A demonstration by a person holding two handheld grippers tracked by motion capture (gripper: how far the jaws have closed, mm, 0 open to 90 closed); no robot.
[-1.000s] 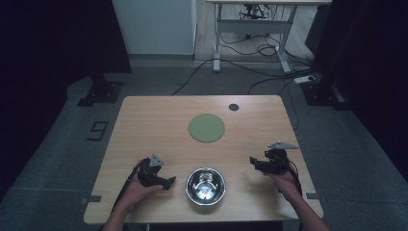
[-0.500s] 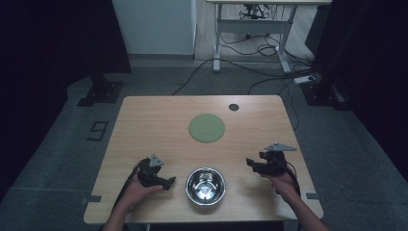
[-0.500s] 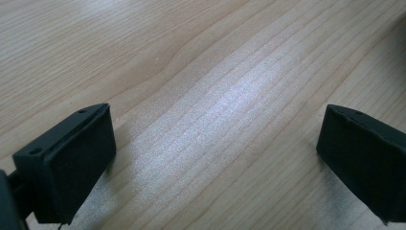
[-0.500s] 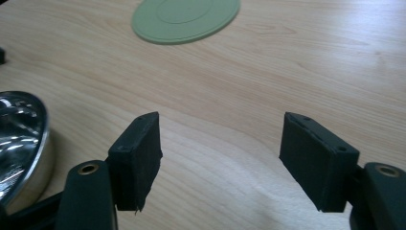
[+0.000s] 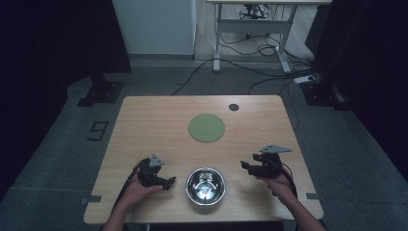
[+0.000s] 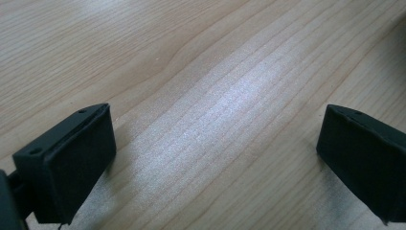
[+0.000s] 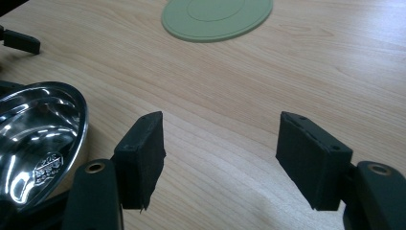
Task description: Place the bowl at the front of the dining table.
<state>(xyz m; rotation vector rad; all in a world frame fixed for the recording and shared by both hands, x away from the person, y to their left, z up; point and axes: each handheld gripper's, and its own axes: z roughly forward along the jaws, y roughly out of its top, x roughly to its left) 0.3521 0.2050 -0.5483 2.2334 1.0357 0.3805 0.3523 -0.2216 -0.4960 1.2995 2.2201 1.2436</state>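
One shiny metal bowl [image 5: 205,185] sits at the near edge of the worktop [image 5: 154,120], between two grippers. One green round mat [image 5: 206,127] lies farther back, well apart from it. One left gripper [image 5: 167,182] rests released with nothing in it. One right gripper [image 5: 245,166], just beside the bowl, has been closing a little, jaws apart and empty.

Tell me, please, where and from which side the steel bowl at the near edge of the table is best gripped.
Probably at the rim of the steel bowl, on the side facing the right gripper. The bowl stands upright and open, so one jaw could go inside the thin wall and one outside. Its rounded, shiny sides offer little hold. The right gripper's jaws, just closing, have nothing between them.
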